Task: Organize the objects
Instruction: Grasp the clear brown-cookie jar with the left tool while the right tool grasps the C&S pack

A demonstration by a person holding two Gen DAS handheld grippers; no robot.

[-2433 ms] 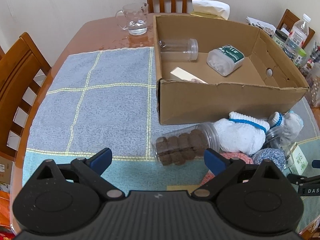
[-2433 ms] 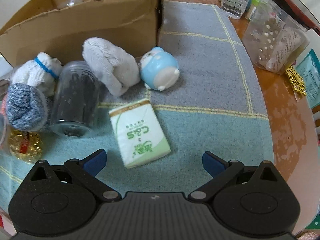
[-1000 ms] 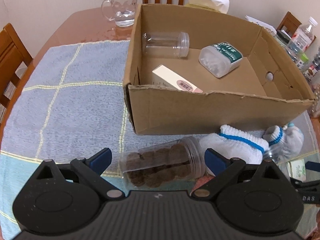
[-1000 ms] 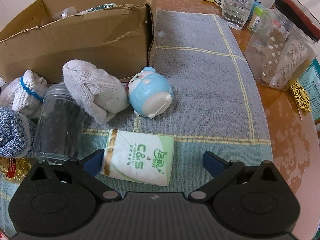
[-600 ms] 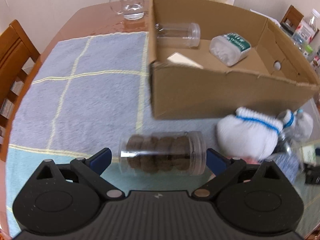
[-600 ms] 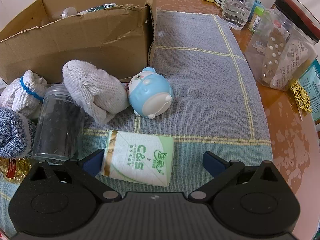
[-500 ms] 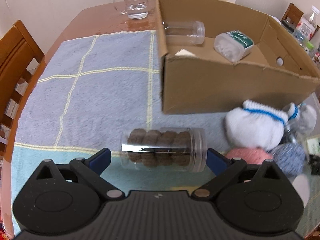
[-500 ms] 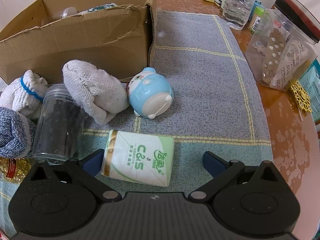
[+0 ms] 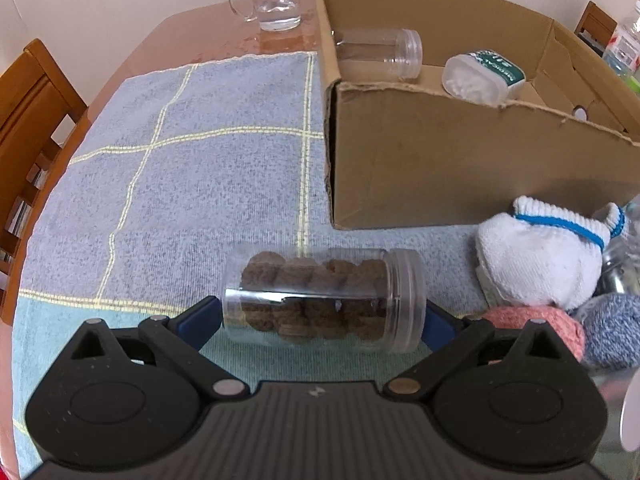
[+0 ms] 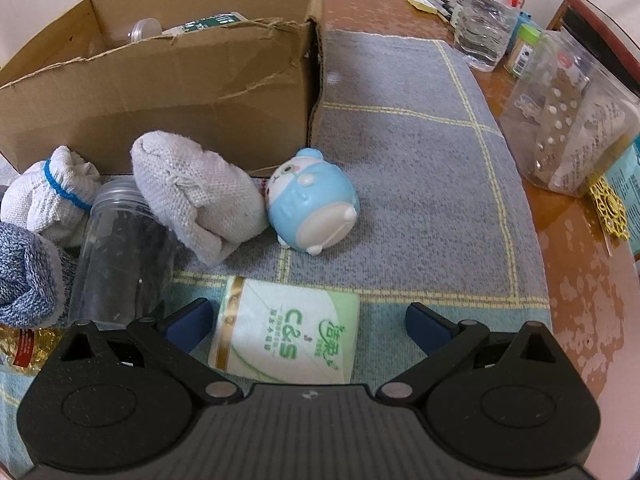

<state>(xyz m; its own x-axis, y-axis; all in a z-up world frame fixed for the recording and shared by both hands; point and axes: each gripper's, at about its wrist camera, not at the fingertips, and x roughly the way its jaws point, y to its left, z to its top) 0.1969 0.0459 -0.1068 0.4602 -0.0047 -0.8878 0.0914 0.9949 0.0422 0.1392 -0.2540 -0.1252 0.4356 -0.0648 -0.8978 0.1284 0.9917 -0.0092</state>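
A clear jar of brown cookies (image 9: 320, 300) lies on its side on the blue cloth, in front of the cardboard box (image 9: 460, 160). My left gripper (image 9: 320, 320) is open around it, one fingertip at each end of the jar. Whether the tips touch the jar is unclear. My right gripper (image 10: 306, 320) is open over a green-and-white tissue pack (image 10: 288, 340), which lies flat between its fingers, closer to the left one. Beyond the pack sit a blue round toy (image 10: 312, 208), a grey-white sock bundle (image 10: 192, 188) and a dark-filled clear jar (image 10: 120, 248).
The box holds an empty clear jar (image 9: 376, 52) and a cotton-swab tub (image 9: 480, 76). White (image 9: 536, 252), pink (image 9: 532, 324) and blue-grey (image 9: 612, 328) sock bundles crowd the cookie jar's right. A glass mug (image 9: 272, 0), a chair (image 9: 28, 120) and a clear container (image 10: 572, 120) ring the cloth.
My left gripper has swung and come in low, so the cookie jar now lies crosswise between its fingers. The right gripper settled over the tissue pack and has stayed still for the last second.
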